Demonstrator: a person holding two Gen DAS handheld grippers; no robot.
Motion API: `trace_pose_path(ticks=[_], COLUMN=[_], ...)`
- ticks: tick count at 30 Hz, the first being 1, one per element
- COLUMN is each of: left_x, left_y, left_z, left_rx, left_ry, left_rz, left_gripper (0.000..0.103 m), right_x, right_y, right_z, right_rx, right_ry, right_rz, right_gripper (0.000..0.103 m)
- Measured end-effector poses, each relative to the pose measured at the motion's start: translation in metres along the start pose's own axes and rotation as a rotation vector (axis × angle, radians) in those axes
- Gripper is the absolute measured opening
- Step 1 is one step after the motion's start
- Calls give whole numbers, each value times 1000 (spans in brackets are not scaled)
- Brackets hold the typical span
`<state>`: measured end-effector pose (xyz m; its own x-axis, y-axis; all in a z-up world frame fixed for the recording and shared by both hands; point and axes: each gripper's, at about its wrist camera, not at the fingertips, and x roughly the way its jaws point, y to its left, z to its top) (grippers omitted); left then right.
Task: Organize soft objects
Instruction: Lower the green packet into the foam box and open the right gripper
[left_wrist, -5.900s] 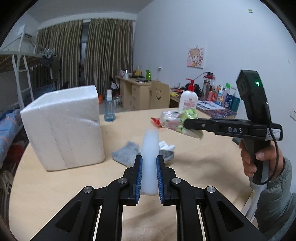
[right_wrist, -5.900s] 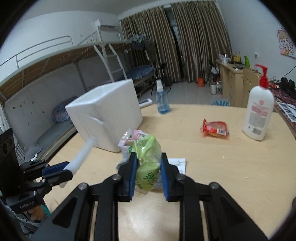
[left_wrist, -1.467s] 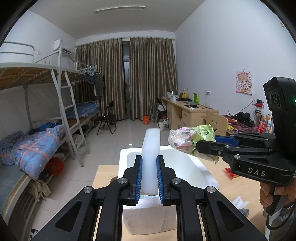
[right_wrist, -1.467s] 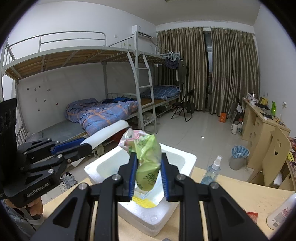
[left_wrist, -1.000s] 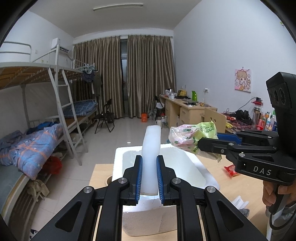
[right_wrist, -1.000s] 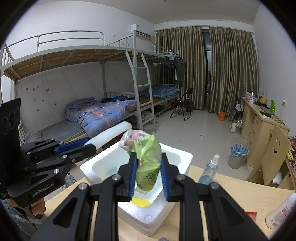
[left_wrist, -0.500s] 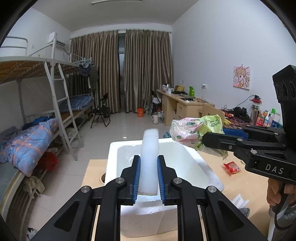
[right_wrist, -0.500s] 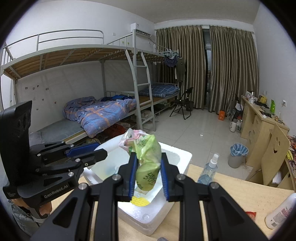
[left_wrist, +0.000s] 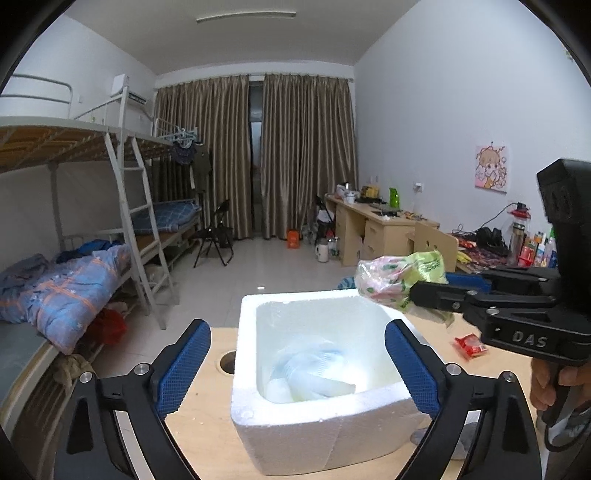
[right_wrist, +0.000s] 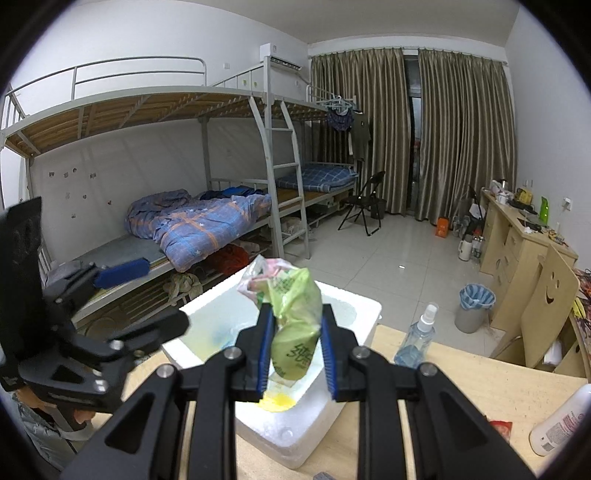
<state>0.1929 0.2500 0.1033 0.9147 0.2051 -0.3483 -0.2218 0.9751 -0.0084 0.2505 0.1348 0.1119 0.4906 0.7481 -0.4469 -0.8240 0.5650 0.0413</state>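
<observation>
Left claw (left_wrist: 297, 365) opening, empty; white foam piece (left_wrist: 314, 380) now inside foam box (left_wrist: 325, 435).

"DAS" on right hand-held gripper (left_wrist: 432, 293)

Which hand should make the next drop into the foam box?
Right. The right gripper grips the green bag above the foam box. The left gripper is opening with nothing between its fingers.
</observation>
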Motion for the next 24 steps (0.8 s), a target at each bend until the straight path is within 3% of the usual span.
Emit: trace_pose_path(ticks=[24], left_x=[-11], left_y=[12], left_z=[-4], left_rx=[-18], left_ry=[-27], left_rz=[14], left_gripper=[101], right_x=[10], right_y=[4], right_z=[-4], right_rx=[-11], right_ry=[24], right_rz=[7], right_gripper=[28])
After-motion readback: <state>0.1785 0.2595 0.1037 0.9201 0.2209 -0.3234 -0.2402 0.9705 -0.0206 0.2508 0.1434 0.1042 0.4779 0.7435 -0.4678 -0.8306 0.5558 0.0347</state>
